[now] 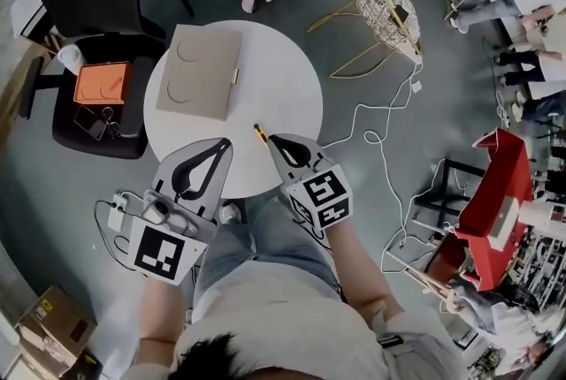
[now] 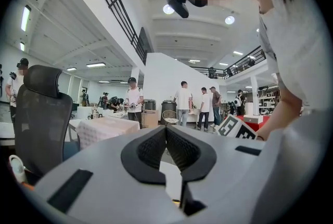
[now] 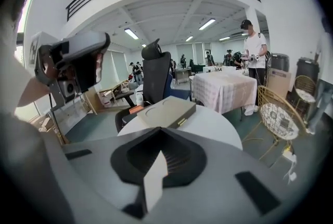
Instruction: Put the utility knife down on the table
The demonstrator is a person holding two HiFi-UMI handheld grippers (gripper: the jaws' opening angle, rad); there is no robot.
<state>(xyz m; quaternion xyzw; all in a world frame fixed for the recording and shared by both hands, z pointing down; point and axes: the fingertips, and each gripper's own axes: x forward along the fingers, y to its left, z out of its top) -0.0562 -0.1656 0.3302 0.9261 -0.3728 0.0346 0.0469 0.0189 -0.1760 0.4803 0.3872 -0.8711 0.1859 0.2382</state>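
Note:
The utility knife (image 1: 260, 134), yellow and black, lies on the round white table (image 1: 283, 87) near its front edge. It sits just left of the tip of my right gripper (image 1: 271, 140), whose jaws are shut with nothing between them; I cannot tell whether they touch the knife. My left gripper (image 1: 225, 142) is shut and empty, a little to the knife's left. In the left gripper view a yellow bit of the knife (image 2: 177, 201) shows low, under the shut left gripper (image 2: 166, 128). In the right gripper view the knife is hidden below the shut right gripper (image 3: 156, 130).
A flat cardboard box (image 1: 199, 71) lies on the table's left half, also seen as the box (image 3: 166, 111). A black office chair (image 1: 93, 95) holding an orange item stands left of the table. A wire chair (image 1: 385, 7) and white cables (image 1: 380, 140) are on the floor to the right.

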